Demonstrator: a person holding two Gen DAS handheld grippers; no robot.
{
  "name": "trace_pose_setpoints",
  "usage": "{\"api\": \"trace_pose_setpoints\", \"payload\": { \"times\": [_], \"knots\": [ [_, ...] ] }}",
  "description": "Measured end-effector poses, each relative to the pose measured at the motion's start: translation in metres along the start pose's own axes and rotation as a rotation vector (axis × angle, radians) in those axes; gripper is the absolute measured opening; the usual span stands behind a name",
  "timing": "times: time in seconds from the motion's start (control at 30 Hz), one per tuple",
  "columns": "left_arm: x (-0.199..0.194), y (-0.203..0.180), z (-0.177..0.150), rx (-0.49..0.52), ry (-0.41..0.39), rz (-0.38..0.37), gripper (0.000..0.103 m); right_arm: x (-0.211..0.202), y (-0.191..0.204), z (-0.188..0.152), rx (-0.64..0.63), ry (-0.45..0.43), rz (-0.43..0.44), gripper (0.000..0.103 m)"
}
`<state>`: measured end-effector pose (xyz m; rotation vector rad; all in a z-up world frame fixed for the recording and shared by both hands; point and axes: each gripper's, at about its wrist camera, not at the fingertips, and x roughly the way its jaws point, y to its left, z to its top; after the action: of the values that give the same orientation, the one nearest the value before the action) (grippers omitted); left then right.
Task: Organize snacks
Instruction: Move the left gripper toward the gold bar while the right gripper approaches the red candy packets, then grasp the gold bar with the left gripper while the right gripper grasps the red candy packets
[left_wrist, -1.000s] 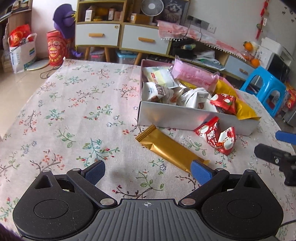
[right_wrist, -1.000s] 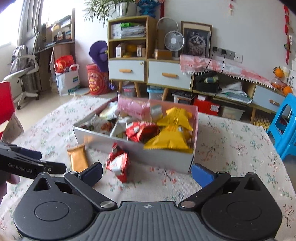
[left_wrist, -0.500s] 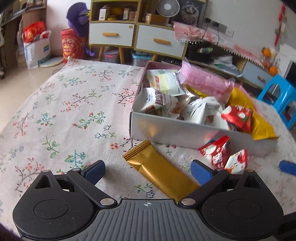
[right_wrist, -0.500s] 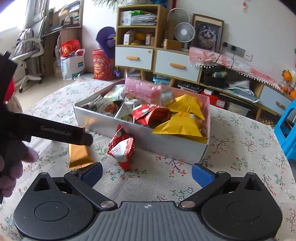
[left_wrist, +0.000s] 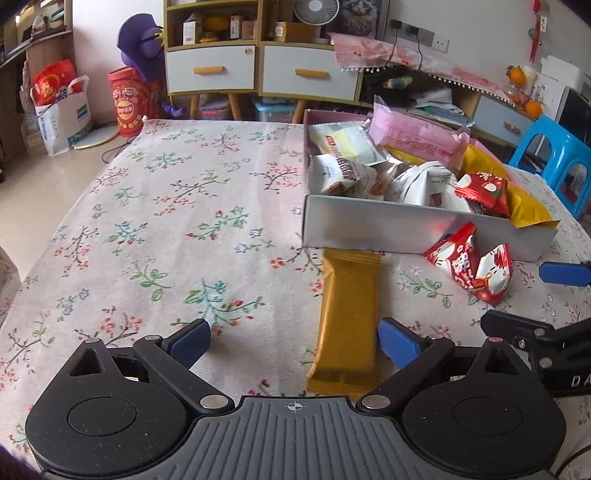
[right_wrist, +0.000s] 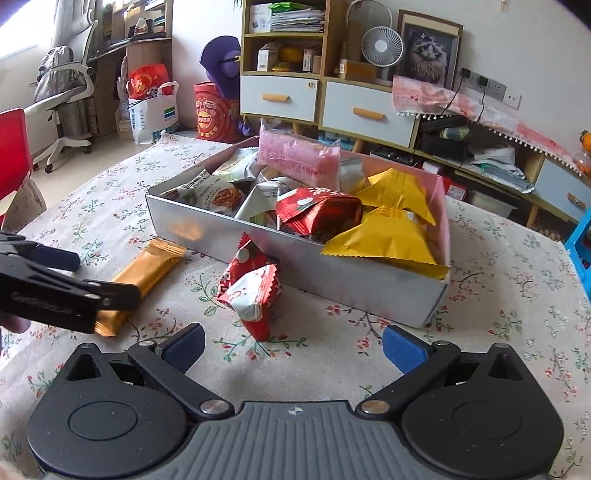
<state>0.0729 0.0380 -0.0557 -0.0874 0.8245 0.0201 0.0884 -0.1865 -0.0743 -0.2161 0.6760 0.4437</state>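
Left gripper wide apart — gold bar just inside its right finger, long axis pointing ahead; right gripper apart too.

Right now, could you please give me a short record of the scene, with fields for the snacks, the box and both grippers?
box: grey box on the flowered tablecloth, full of snack packets
gold bar: on the cloth outside the box, one end at its wall
red packets: two on the cloth beside the box
left hand-held gripper: open, gold bar lying between its fingers
right hand-held gripper: open, holding nothing, red packets ahead
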Motion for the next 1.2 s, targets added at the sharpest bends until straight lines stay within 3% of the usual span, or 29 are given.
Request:
{"api": "trace_pose_setpoints", "payload": {
  "times": [0.1,0.4,0.6,1.2],
  "knots": [
    [-0.001,0.003,0.0,0.001,-0.001,-0.024,0.097,0.004,0.002,0.004,-0.011,-0.002,-0.005,0.092],
    [-0.003,-0.007,0.005,0.073,-0.01,-0.144,0.081,0.013,0.009,0.013,-0.007,0.002,0.022,0.079],
    [-0.001,-0.017,0.003,0.139,-0.01,-0.137,0.067,0.015,0.013,0.017,-0.017,0.001,0.031,0.067],
    [-0.002,-0.021,0.006,0.156,-0.018,-0.128,0.032,0.017,0.019,0.022,-0.039,0.019,0.05,0.033]
  ]
}}
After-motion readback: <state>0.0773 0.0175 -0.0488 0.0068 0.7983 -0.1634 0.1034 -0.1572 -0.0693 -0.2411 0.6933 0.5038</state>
